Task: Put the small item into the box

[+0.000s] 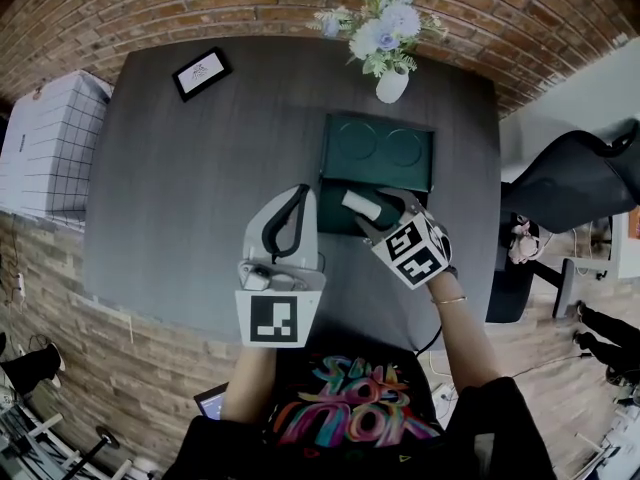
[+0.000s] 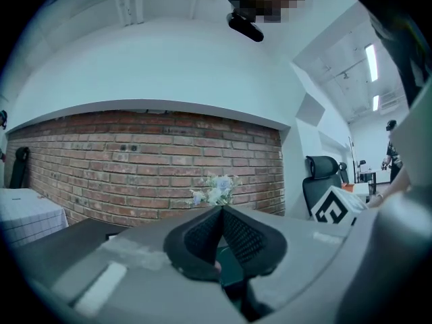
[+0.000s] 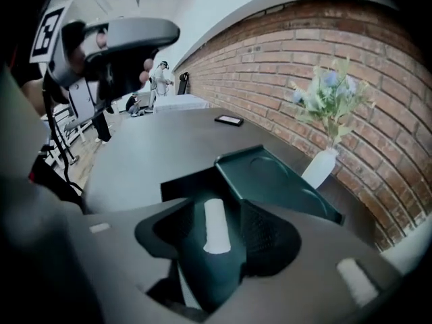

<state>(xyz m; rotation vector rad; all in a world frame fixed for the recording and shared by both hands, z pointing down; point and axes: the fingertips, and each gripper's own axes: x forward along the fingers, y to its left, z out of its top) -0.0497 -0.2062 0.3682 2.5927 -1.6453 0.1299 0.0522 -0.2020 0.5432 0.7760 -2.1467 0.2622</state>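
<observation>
Two views hide part of the box's base. Head view: the right gripper (image 1: 376, 213) covers part of the open box (image 1: 378, 148), with the vase (image 1: 391, 85) beyond, and the left gripper (image 1: 300, 196) is just beside it. Left gripper view: jaws pressed together, empty, flowers (image 2: 214, 189) past their tip. Right gripper view: jaws spread wide, the small item (image 3: 216, 225) lying loose between them, inside the box

My head view looks steeply down on the bench (image 1: 180, 188), with the vase (image 1: 391, 85) at its far edge. The left gripper view and right gripper view sit low and near, facing that vase, which all views share.
</observation>
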